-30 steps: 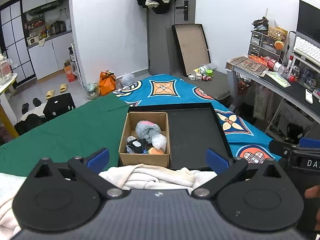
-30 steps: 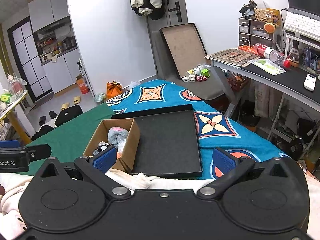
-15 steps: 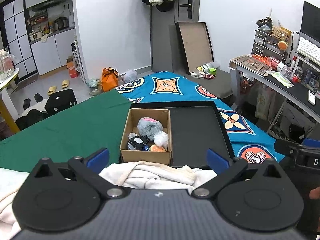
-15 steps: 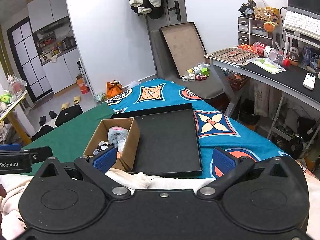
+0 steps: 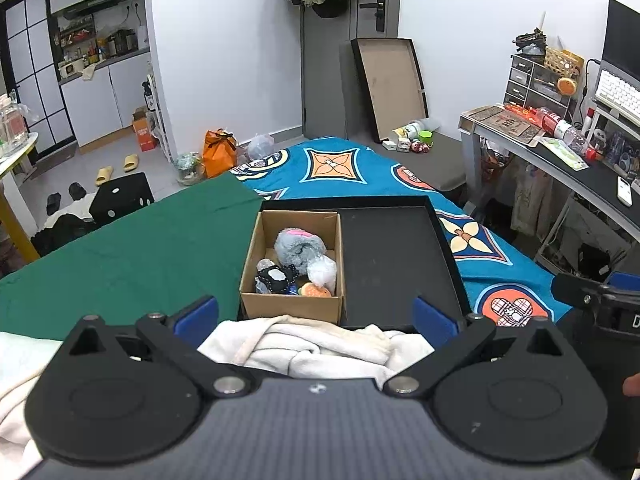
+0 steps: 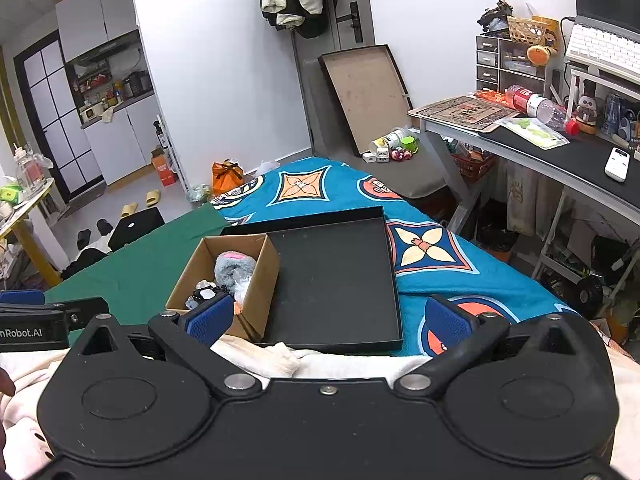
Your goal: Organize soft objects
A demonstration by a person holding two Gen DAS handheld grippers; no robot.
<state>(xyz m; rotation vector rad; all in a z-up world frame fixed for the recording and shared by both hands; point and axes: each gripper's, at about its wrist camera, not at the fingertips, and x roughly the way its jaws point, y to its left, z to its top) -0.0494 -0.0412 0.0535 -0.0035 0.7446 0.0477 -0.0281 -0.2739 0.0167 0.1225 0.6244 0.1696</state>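
A cardboard box [image 5: 294,304] sits in the left part of a black tray [image 5: 396,256] on the bed. Inside it lie a grey plush [image 5: 300,245], a small white soft item [image 5: 322,273], an orange one [image 5: 316,290] and a black-and-white one [image 5: 276,276]. My left gripper [image 5: 316,314] is open, hovering over a cream garment [image 5: 320,346] just in front of the box. My right gripper [image 6: 328,320] is open too, above the same cream garment [image 6: 280,360], with the cardboard box [image 6: 260,300] and black tray [image 6: 336,276] beyond it.
The bed carries a green sheet [image 5: 132,256] on the left and a blue patterned cover [image 5: 472,240] on the right. A desk [image 6: 560,160] with a bottle and remote stands at the right. A box lid [image 5: 390,84] leans on the wall; bags and slippers lie on the floor.
Both grippers have edged slightly forward and up, so the box and tray show a little more fully. Both stay open.
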